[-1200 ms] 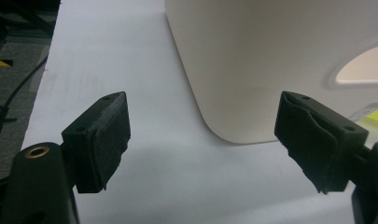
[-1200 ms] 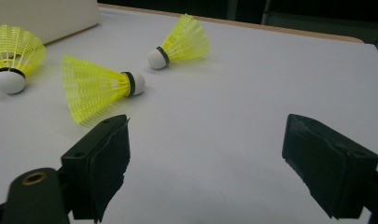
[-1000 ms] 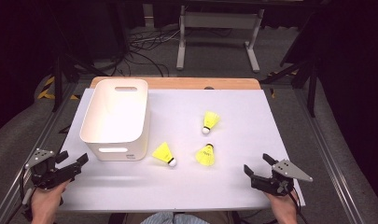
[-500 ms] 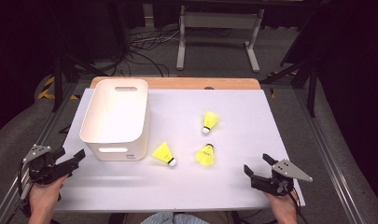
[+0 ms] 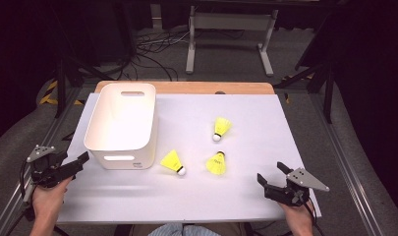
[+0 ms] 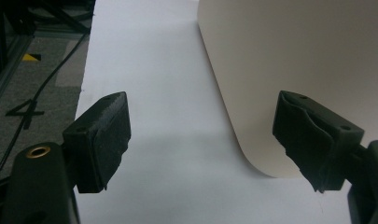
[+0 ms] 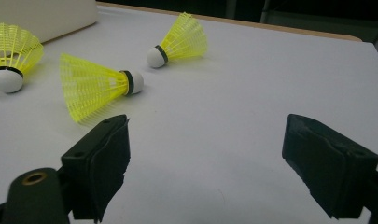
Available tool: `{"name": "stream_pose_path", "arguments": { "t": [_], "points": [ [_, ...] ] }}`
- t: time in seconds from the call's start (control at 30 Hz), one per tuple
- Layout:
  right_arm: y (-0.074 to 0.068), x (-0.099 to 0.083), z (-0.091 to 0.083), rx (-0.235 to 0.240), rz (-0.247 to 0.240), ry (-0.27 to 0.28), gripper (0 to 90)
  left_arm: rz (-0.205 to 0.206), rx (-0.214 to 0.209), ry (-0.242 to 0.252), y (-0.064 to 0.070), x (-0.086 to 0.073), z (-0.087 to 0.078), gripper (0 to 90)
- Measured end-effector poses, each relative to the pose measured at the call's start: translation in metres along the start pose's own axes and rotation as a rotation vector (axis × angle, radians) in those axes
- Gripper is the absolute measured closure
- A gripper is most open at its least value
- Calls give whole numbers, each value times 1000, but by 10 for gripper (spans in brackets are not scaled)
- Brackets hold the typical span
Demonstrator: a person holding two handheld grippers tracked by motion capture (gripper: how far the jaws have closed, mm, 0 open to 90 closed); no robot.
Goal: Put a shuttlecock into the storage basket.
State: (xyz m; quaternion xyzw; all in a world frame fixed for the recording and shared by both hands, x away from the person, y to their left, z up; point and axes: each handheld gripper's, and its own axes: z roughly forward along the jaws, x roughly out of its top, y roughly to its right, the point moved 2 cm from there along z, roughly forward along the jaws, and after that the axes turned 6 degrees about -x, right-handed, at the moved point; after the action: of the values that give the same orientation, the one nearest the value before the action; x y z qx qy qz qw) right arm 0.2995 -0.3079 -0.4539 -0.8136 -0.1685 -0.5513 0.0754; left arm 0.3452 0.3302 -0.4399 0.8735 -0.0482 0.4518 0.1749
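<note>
Three yellow shuttlecocks lie on the white table: one [image 5: 172, 162] beside the bin's front right corner, one [image 5: 216, 163] in the middle, one [image 5: 220, 128] farther back. A white plastic bin [image 5: 122, 125] stands at the left. My left gripper [image 5: 73, 162] is open at the table's left front edge, close to the bin's front corner [image 6: 252, 116]. My right gripper [image 5: 272, 176] is open at the front right, with the nearest shuttlecock [image 7: 99, 86] a little ahead of its left jaw; the other two [image 7: 178, 41] [image 7: 11, 55] lie beyond.
The table's wooden back edge [image 5: 186, 87] shows behind the white top. Beyond it stand a metal frame [image 5: 231, 29] and cables on the floor [image 5: 152, 46]. Grey floor [image 6: 28, 93] lies off the left edge.
My left gripper has drawn back a little to the left, toward the table's left edge. The right gripper and the shuttlecocks have stayed put.
</note>
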Motion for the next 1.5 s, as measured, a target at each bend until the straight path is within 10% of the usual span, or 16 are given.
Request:
{"name": "stream_pose_path", "arguments": {
  "t": [1.5],
  "points": [
    [1, 0, 0, 3, 13, -11, 155, 3, -8, -100, -3, 45, -13, 291]
  ]
}}
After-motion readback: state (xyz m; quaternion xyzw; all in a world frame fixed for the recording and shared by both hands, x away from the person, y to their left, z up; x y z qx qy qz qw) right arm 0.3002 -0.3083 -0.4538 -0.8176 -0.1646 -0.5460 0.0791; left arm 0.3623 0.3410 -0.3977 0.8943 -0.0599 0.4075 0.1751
